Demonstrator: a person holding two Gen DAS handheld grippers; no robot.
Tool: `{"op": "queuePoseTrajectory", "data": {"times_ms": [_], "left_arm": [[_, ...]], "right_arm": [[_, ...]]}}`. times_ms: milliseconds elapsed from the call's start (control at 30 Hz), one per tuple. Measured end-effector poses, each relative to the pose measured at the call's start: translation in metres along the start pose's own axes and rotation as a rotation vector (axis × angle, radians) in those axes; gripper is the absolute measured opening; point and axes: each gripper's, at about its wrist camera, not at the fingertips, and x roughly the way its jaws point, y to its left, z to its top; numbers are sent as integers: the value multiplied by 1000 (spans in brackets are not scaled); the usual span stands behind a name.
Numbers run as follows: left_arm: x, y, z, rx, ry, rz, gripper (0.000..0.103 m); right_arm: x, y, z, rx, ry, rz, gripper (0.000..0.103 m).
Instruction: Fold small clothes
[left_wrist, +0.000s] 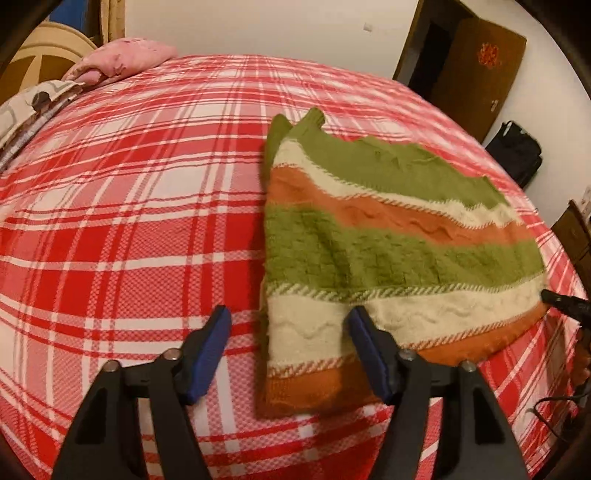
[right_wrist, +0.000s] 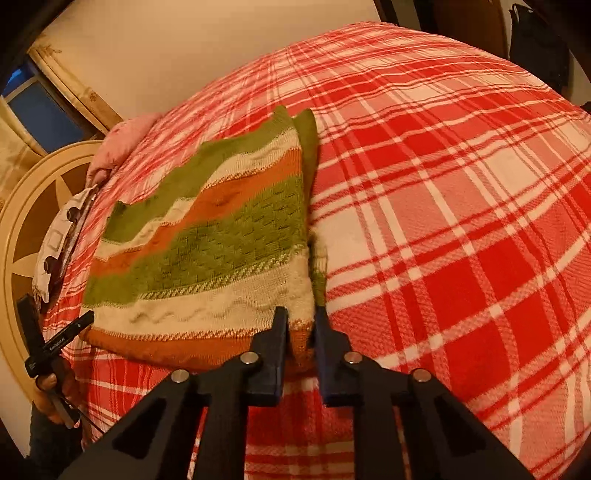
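Observation:
A knit sweater (left_wrist: 369, 251) with green, cream and orange stripes lies folded flat on the bed. My left gripper (left_wrist: 290, 328) is open and hovers low over the sweater's near left corner. One blue pad sits over the plaid sheet and the other over the cream stripe, with the orange hem between them. My right gripper (right_wrist: 301, 317) is shut on the near right corner of the sweater (right_wrist: 221, 236), with the fabric pinched between its pads. The right gripper's fingers (left_wrist: 561, 301) show at the sweater's far right corner in the left wrist view.
A red and white plaid sheet (left_wrist: 129, 240) covers the bed. At the head end are a pink pillow (left_wrist: 122, 61), a patterned cloth (left_wrist: 26, 110) and a round headboard (right_wrist: 33, 206). A brown door (left_wrist: 476, 66) and a black bag (left_wrist: 517, 151) stand beyond the bed.

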Motion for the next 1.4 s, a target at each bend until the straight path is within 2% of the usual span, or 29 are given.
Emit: {"op": "queuePoseTrajectory", "data": {"times_ms": [100,200,233,300,367,400,433,533,600,700,767,900,1033,1400], "left_arm": [[-1,-3,-9,34,3,48,65],[-8,-1,-14,30,-8,40,65],[-13,0,-13,23,-14,28,65],[-18,0,-11,24,-23,32,65],[-22,-2,-9,30,-45,38,70],[-21,-3,-7,34,-49,53,74],[-20,-5,-5,37,-52,74,74],[-15,-6,-3,29,-35,83,75],[-10,-4,-4,16,-20,82,75],[-4,1,-6,2,2,91,78],[-3,5,-8,-3,-3,93,83],[-4,6,-12,16,-11,86,85],[-3,5,-18,33,-30,90,87],[-10,1,-34,58,-46,99,90]], "right_arm": [[-2,8,-9,-49,45,-70,12],[-8,8,-12,-51,52,-93,13],[-13,9,-11,-46,45,-96,16],[-28,19,-6,-74,-17,-160,17],[-38,33,0,-109,-72,-165,27],[-40,40,4,-119,-91,-154,41],[-42,48,8,-130,-107,-132,52],[-33,80,19,-201,-127,-59,52],[-18,102,24,-259,-124,-60,52],[10,114,24,-272,-80,-36,52],[24,117,19,-282,-52,-54,52],[46,108,3,-275,-6,-95,52],[46,115,-9,-352,-32,-148,52],[50,128,-9,-389,42,-248,52]]}}
